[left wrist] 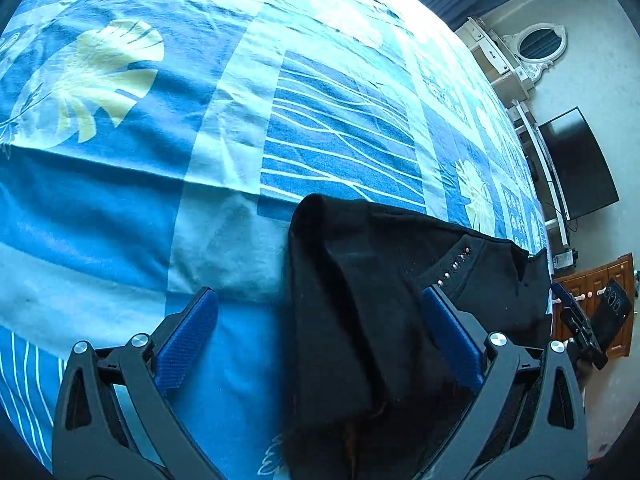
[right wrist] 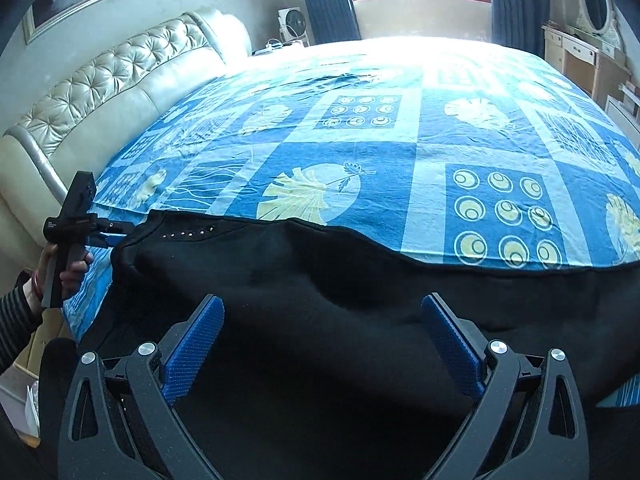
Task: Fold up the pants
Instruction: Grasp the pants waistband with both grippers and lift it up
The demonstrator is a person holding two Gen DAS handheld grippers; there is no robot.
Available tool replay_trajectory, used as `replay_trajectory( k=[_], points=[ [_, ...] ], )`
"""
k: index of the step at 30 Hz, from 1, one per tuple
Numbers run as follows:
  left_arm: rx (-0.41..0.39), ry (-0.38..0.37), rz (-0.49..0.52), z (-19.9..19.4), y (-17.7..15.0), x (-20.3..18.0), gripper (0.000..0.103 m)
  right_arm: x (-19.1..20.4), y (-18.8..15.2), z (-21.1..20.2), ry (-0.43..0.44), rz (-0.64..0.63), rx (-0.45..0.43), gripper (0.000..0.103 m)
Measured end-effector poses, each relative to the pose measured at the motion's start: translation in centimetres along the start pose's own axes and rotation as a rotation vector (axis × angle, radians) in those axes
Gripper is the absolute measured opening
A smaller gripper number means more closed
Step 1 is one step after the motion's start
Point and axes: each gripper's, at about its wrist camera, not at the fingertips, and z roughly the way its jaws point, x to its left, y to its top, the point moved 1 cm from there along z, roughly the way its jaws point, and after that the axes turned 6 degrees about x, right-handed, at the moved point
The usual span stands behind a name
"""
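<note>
The pants [right wrist: 304, 280] lay along the near edge of the bed [right wrist: 400, 148], black and spread lengthwise, their far edge running in one long wavy line across the blue leaf-print sheet [right wrist: 432, 184]. A short row of small studs [right wrist: 188, 234] marked the end nearest the headboard [right wrist: 116, 80]; whether that was the waist could not be told for sure. The cloth looked soft, limp and light, sagging into dips, so it would likely drape and slide rather than hold a crease; an edge or corner seemed the best hold, pinched through all layers.

The right gripper [right wrist: 320, 332] hovered over the middle of the pants, jaws wide apart and holding nothing. The left gripper [left wrist: 320, 320] was at the studded end, jaws also wide apart, one pad over bare sheet and the other over a rumpled fold of cloth, nothing pinched. In the right view a hand [right wrist: 68, 276] held that tool at the pants' corner.
</note>
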Motion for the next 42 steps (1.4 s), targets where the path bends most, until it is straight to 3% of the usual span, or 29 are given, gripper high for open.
replay_trajectory(
  k=[5, 7, 9, 10, 14, 15, 16, 17, 18, 22, 29, 32, 36, 42],
  points=[
    [0.034, -0.016, 0.128, 1.3, 1.6, -2.4, 0.100, -1.4, 3.7, 2.7, 0.024, -0.062, 0.079, 0.098],
    [0.050, 0.005, 0.171, 1.8, 1.6, -3.1, 0.084, -1.6, 4.7, 4.4, 0.016, -0.098, 0.126, 0.098],
    [0.047, 0.045, 0.206, 2.1, 1.6, -3.5, 0.076, -1.4, 5.3, 6.0, 0.051, -0.119, 0.179, 0.098],
    [0.044, 0.057, 0.214, 2.2, 1.6, -3.6, 0.066, -1.1, 5.5, 6.7, 0.068, -0.140, 0.202, 0.098],
    [0.049, 0.073, 0.194, 2.0, 2.0, -2.7, 0.039, 0.6, 5.6, 9.7, 0.042, -0.251, 0.292, 0.097],
    [0.054, 0.067, 0.186, 2.0, 2.2, -2.5, 0.028, 0.8, 5.6, 10.6, 0.028, -0.266, 0.331, 0.072],
    [0.060, 0.052, 0.176, 1.9, 2.2, -2.3, 0.019, 0.8, 5.5, 11.5, 0.041, -0.257, 0.387, 0.039],
    [0.067, 0.023, 0.164, 1.9, 2.3, -2.2, 0.011, 0.6, 5.5, 12.0, 0.053, -0.226, 0.420, 0.017],
    [0.071, 0.001, 0.153, 1.8, 2.4, -2.1, 0.010, 0.7, 5.5, 11.9, 0.047, -0.231, 0.418, 0.017],
    [0.034, 0.024, 0.182, 1.0, 2.6, -3.1, 0.008, 0.8, 6.7, 9.4, -0.033, -0.252, 0.333, 0.015],
    [-0.113, -0.084, 0.188, -3.9, 2.8, -6.8, 0.006, 3.7, 8.0, 0.0, -0.304, -0.378, 0.029, 0.014],
    [-0.156, -0.128, 0.213, -6.1, 1.2, -8.4, 0.006, 5.5, 5.5, -3.2, -0.404, -0.439, -0.056, 0.014],
    [-0.172, -0.138, 0.259, -8.0, -3.2, -9.5, 0.006, 7.0, 0.0, -5.7, -0.408, -0.421, -0.109, 0.014],
    [-0.139, -0.096, 0.310, -8.9, -11.3, -8.8, 0.006, 9.0, -8.5, -7.0, -0.422, -0.409, -0.110, 0.014]
  ],
)
